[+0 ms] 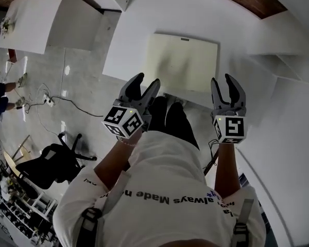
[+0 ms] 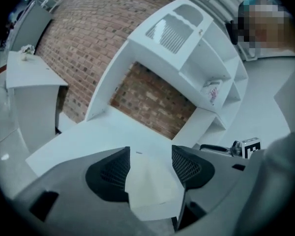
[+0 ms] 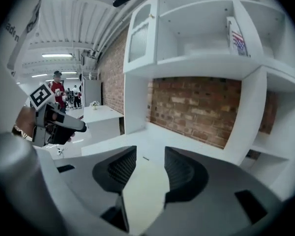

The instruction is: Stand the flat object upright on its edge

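A flat cream board (image 1: 183, 60) lies face down on the white table (image 1: 139, 30), near its front edge. My left gripper (image 1: 147, 81) hangs just short of the board's near left corner, jaws open and nothing between them. My right gripper (image 1: 222, 81) stands at the near right corner, also open and empty. In the left gripper view the board (image 2: 150, 183) shows beyond the open left gripper (image 2: 150, 154), apart from the pads. In the right gripper view the board (image 3: 142, 191) lies ahead of the open right gripper (image 3: 150, 156).
A white shelf unit (image 3: 201, 38) against a brick wall (image 3: 201, 107) rises behind the table. A second white table (image 1: 36, 14) stands at the far left. A black office chair (image 1: 51, 163) and a cable (image 1: 67, 99) are on the floor at the left.
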Available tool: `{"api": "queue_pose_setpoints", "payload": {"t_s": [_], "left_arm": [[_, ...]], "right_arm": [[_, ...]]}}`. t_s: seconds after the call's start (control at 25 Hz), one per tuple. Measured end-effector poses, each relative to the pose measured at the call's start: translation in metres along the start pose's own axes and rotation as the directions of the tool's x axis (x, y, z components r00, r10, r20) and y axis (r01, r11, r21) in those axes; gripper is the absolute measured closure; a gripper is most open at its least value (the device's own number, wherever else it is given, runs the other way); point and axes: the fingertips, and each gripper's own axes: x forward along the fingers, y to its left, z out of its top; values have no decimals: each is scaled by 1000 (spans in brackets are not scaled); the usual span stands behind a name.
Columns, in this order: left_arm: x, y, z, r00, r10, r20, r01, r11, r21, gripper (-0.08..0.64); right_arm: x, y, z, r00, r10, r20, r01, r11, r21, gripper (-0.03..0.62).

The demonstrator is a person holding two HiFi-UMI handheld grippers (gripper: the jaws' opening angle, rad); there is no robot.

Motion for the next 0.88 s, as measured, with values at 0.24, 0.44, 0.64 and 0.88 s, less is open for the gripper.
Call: {"api": "queue_pose_setpoints", "payload": {"t_s": [0.24,0.44,0.64,0.88], "left_arm": [[22,71,-92,987,87,-134,-110,978,-177,281],[33,110,-135,979,122,-162,-168,934,-315,261],[34,123,-158,976,138,-170,-195,899,-392,253],[25,133,-173,977,142,-162,-201,870,-451,249]], "right_arm": [[46,-22,-84,993,5,-119,6,996,93,397],[77,-36,-146,978,4,-210,33,984,174,360],[96,-40,-193,960,44,-276,32,963,267,339],[97,-30,-193,962,91,-257,-31,973,230,367]]}}
